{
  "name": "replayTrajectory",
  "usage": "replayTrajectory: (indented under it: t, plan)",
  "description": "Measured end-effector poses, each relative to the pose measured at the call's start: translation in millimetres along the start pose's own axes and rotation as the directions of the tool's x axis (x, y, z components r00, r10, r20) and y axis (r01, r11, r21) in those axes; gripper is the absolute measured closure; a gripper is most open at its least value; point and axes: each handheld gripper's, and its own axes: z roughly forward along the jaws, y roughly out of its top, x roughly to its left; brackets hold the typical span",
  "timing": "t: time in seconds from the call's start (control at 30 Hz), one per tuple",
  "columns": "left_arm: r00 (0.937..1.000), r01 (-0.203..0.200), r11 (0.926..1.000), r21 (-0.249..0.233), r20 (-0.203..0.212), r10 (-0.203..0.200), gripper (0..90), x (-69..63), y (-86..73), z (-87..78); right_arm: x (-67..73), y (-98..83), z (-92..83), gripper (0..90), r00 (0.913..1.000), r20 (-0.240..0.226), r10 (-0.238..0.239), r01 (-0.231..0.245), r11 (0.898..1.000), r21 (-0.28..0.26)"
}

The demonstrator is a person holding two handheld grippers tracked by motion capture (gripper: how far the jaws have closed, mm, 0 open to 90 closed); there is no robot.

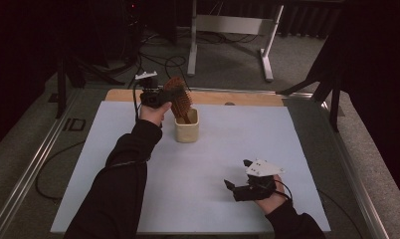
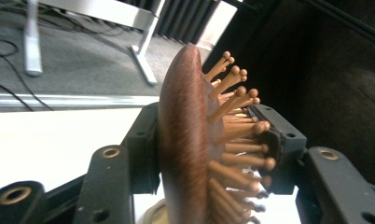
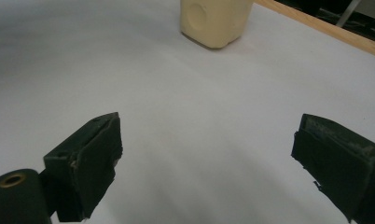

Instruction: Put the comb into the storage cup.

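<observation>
Left gripper (image 1: 169,98) clamps the head of the brown wooden paddle hairbrush with peg bristles (image 1: 179,101), one jaw on the smooth back, the other against the pegs. Brush's long axis runs near upright, slightly tilted, handle end down inside the cream square plastic cup (image 1: 187,130) at the white tabletop's (image 1: 228,144) far left. Right gripper (image 1: 238,174) rests near the front edge, well apart from the cup, jaws wide and empty. Left hand (image 1: 153,113) is clearly the nearer one.

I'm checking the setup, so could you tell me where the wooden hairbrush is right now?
In the high view the wooden hairbrush stands head-up in the cream cup at the table's far left, its head between the left gripper's jaws.
</observation>
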Motion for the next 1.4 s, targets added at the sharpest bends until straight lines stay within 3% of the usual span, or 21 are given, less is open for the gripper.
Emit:
replayTrajectory:
  t: [0.07, 0.13, 0.2, 0.33, 0.43, 0.5, 0.6, 0.83, 0.9, 1.17, 1.2, 1.4]
  plan:
    - [0.9998, -0.018, 0.9998, 0.012, -0.005, 0.018, 41.6, 0.2, 0.4, 0.5, 0.3, 0.1, 0.1, 7.7, 1.0000, -0.002, -0.001, 0.001, 1.000, 0.001]
    - [0.9997, -0.024, 0.9993, 0.030, 0.009, 0.024, 27.6, 0.7, 1.4, 1.1, 0.4, 0.1, 0.1, 7.7, 1.0000, -0.005, -0.002, 0.002, 1.000, 0.002]
    - [0.9979, -0.058, 0.9975, 0.042, 0.033, 0.056, 14.7, 0.8, 2.1, 0.2, 0.3, 0.1, 0.2, 7.7, 1.0000, -0.004, -0.001, 0.001, 1.000, 0.000]
    - [0.9965, -0.079, 0.9951, 0.060, 0.032, 0.077, 0.7, 1.1, 2.5, -1.1, 0.1, 0.1, 0.1, 7.7, 1.0000, -0.005, -0.002, 0.002, 1.000, 0.002]
    - [0.9958, -0.090, 0.9942, 0.059, 0.023, 0.088, 0.0, 1.4, 2.0, -2.3, 0.3, 0.0, 0.5, 7.7, 1.0000, -0.005, 0.002, -0.002, 1.000, 0.001]
    - [0.9931, -0.117, 0.9909, 0.066, 0.014, 0.117, 0.0, 0.7, 1.7, -4.5, 0.0, 0.5, -0.3, 7.7, 1.0000, -0.005, -0.003, 0.003, 1.000, 0.001]
    - [0.9929, -0.118, 0.9910, 0.062, 0.021, 0.117, 0.0, 0.2, 2.6, -7.1, -0.2, 0.6, -0.4, 7.7, 1.0000, -0.002, -0.001, 0.001, 1.000, -0.001]
    - [0.9827, -0.185, 0.9807, 0.062, 0.006, 0.185, 0.0, -3.5, 3.2, -13.3, -1.0, 0.2, -0.6, 7.7, 1.0000, -0.001, 0.004, -0.004, 1.000, -0.004]
    - [0.9747, -0.223, 0.9725, 0.066, 0.005, 0.223, 0.0, -4.2, 2.8, -16.7, -1.7, -0.4, 0.1, 7.7, 0.9999, -0.005, 0.016, -0.016, 1.000, -0.002]
    - [0.9668, -0.255, 0.9647, 0.064, 0.016, 0.255, 0.0, -0.9, 4.4, -26.0, -3.5, -2.7, 1.5, 7.7, 0.9996, -0.011, 0.028, -0.028, 1.000, 0.001]
    - [0.9602, -0.279, 0.9583, 0.063, 0.005, 0.279, 0.0, -1.0, 4.8, -30.0, -4.5, -3.2, 2.1, 7.7, 0.9994, -0.011, 0.032, -0.032, 0.999, -0.002]
    - [0.9559, -0.293, 0.9543, 0.056, 0.012, 0.293, 0.0, -0.9, 6.3, -42.9, -4.9, -2.6, 1.9, 7.7, 0.9995, -0.010, 0.030, -0.030, 1.000, -0.002]
